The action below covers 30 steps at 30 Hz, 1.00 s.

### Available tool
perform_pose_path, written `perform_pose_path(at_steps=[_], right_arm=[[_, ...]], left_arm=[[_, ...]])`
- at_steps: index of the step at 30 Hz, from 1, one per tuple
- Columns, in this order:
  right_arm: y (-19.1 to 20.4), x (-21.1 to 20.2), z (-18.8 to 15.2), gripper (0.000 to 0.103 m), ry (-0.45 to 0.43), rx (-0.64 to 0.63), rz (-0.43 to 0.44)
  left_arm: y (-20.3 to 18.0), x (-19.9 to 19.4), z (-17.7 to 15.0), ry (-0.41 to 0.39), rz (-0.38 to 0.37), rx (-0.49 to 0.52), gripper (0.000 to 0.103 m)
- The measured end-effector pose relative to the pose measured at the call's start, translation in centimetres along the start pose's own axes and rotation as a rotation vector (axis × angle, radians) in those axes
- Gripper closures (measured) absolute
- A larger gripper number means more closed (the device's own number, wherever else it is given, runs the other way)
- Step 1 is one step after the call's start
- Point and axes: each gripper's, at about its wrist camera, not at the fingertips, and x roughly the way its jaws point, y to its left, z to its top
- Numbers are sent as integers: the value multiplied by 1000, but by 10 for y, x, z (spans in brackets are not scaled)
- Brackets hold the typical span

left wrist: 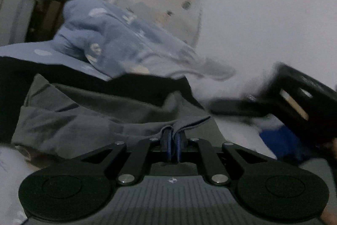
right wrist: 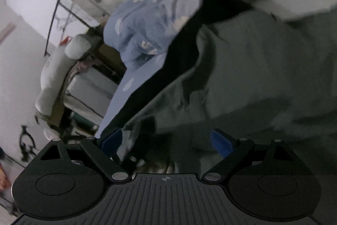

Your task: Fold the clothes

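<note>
The grey garment point(left wrist: 84, 117) lies crumpled on a black cloth point(left wrist: 134, 88), before the blue patterned clothes point(left wrist: 118, 39). The left gripper point(left wrist: 173, 138) points level, clenched on its edge. The right gripper point(right wrist: 166, 140), rolled sideways, is spread wide over it.

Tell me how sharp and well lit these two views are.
Left wrist view: dim, the blue patterned garment and right tool smeared by motion, the left tool sharp. Right wrist view: equally dim, the grey garment blurred, edges bent by the fisheye.
</note>
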Motion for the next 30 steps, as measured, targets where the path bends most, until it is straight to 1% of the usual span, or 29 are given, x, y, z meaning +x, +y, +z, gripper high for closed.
perform_pose_path(at_steps=[3, 4, 5, 6, 7, 8, 9, 10, 11, 12, 13, 14, 15, 17, 18, 19, 20, 21, 22, 23, 24, 25, 27, 30], right_arm=[[-11, 7, 0, 11, 9, 3, -21], [-14, 10, 0, 14, 12, 3, -29], [-18, 12, 0, 21, 15, 4, -36], [-21, 15, -1, 52, 18, 5, -43], [-25, 17, -1, 80, 21, 6, -50], [-28, 20, -1, 87, 24, 7, -57], [-32, 22, -1, 96, 27, 8, -64], [-35, 24, -1, 97, 30, 9, -72], [-39, 27, -1, 98, 33, 10, -79], [-42, 29, -1, 98, 36, 10, -86], [-46, 32, -1, 98, 39, 11, -93], [-46, 23, -1, 98, 34, 17, -99], [-50, 18, 0, 94, 43, 23, -98], [-60, 13, 0, 92, 78, 21, -88], [-62, 11, -2, 85, 91, 8, -90], [-63, 10, -6, 72, 103, -2, -92], [-64, 11, -10, 64, 120, -8, -87], [-65, 13, -15, 49, 139, -13, -80], [-66, 16, -20, 46, 157, -18, -72], [-66, 18, -25, 46, 168, -18, -63], [-64, 20, -28, 46, 176, -36, -54], [-62, 22, -31, 46, 183, -59, -46], [-58, 25, -37, 46, 197, -105, -29], [-52, 30, -46, 46, 218, -174, -3]], left_arm=[[-10, 3, -10, 38, -13, 39, 94], [-14, 2, -14, 53, -21, 55, 90], [-20, 1, -19, 70, -28, 76, 88], [-24, 1, -24, 87, -35, 94, 79], [-28, -1, -28, 106, -47, 109, 69], [-32, -3, -32, 126, -67, 122, 62], [-36, -7, -37, 143, -89, 134, 46], [-40, -11, -40, 154, -111, 146, 40], [-44, -17, -44, 168, -128, 162, 41], [-47, -22, -47, 185, -148, 180, 37], [-50, -26, -51, 196, -174, 198, 36], [-52, -28, -54, 207, -189, 216, 36], [-53, -29, -56, 223, -196, 230, 36], [-56, -32, -60, 251, -203, 254, 36], [-55, -34, -60, 250, -191, 259, 36], [-54, -36, -59, 241, -182, 266, 36], [-52, -39, -57, 228, -172, 280, 36], [-51, -41, -56, 216, -159, 304, 36], [-49, -42, -55, 209, -146, 329, 36], [-46, -41, -54, 217, -133, 348, 36], [-41, -38, -52, 242, -124, 350, 36], [-35, -34, -49, 272, -122, 329, 37], [-19, -30, -42, 318, -122, 240, 40], [11, -23, -33, 372, -153, 23, 40]])
